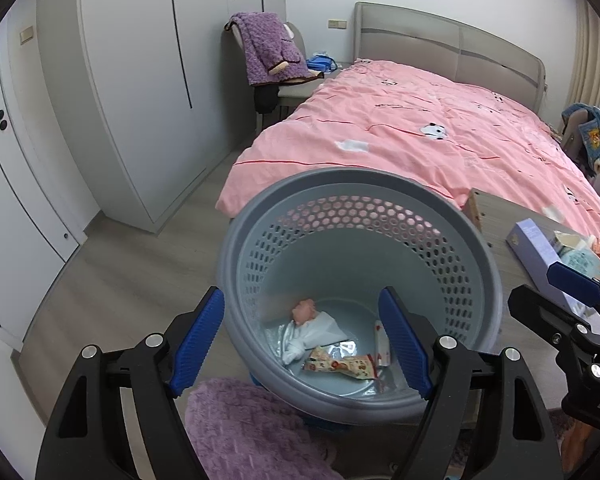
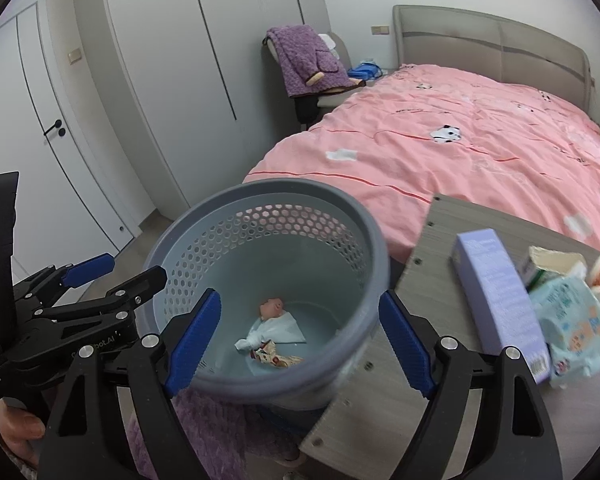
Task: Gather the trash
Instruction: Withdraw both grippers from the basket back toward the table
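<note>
A grey-blue perforated basket (image 1: 340, 176) stands beside the table, directly below both grippers. At its bottom lie a pink wad (image 1: 306, 311), a white tissue (image 1: 320, 334), a printed snack wrapper (image 1: 340, 366) and a small packet (image 1: 381, 344). My left gripper (image 1: 312, 344) hangs open above the basket's near rim, holding nothing. My right gripper (image 2: 300, 344) is open too, over the basket (image 2: 260, 188) and the table edge, and empty. Each gripper shows in the other's view: the right gripper (image 1: 532, 286) at the right, the left gripper (image 2: 136, 266) at the left.
A grey wooden table (image 2: 380, 392) at the right holds a purple box (image 2: 500, 304), a wet-wipes pack (image 2: 576, 328) and a torn carton (image 2: 548, 264). A pink-covered bed (image 2: 460, 152) lies behind. A purple fluffy cloth (image 1: 236, 432) sits under the basket's near side.
</note>
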### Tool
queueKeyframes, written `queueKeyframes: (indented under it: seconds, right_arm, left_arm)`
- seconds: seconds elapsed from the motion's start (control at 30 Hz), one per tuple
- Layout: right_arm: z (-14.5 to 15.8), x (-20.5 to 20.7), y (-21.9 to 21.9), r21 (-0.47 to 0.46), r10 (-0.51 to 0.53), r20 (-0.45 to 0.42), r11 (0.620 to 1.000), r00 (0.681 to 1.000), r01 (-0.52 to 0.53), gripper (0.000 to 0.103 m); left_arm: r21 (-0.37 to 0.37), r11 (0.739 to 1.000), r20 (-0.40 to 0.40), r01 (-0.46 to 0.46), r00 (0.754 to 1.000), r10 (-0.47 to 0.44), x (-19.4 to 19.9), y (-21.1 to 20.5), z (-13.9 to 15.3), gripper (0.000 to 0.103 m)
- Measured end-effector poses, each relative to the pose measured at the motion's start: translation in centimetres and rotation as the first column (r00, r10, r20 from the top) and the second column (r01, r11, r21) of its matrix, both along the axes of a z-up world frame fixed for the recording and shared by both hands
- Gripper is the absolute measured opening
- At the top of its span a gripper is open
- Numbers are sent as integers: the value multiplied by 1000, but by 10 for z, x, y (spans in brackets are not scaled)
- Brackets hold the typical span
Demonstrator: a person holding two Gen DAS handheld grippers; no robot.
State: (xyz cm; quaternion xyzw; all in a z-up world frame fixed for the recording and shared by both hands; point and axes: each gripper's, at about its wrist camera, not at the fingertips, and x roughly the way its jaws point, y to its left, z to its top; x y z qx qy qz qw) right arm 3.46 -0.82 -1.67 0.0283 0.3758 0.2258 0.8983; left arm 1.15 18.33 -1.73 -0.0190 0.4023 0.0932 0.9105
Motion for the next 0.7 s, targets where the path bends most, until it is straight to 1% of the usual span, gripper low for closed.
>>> queueKeyframes:
  seconds: [0.17,0.33,0.43,0.53,0.7]
  right_arm:
    - [7,-18,-30,17,-48,16,999,999,48,81]
    - [14,-41,-70,17,-119,44,993,992,118,82]
    - [15,-53,-98,13,-179,57,984,982,179,83]
    - [15,-63,-128,22,-253,66,967,965,252,83]
    - [17,-66,-156,25,-313,87,950,946,312,83]
  left_arm:
    - [2,1000,11,27,1000,-27,-9,-22,8,76]
    - [19,997,36,72,997,-72,-19,-48,24,76]
    - [18,994,44,111,993,-112,-24,-67,33,76]
    - [21,990,45,137,989,-138,-25,-79,38,76]
    - [19,987,50,161,986,-162,-22,-95,43,76]
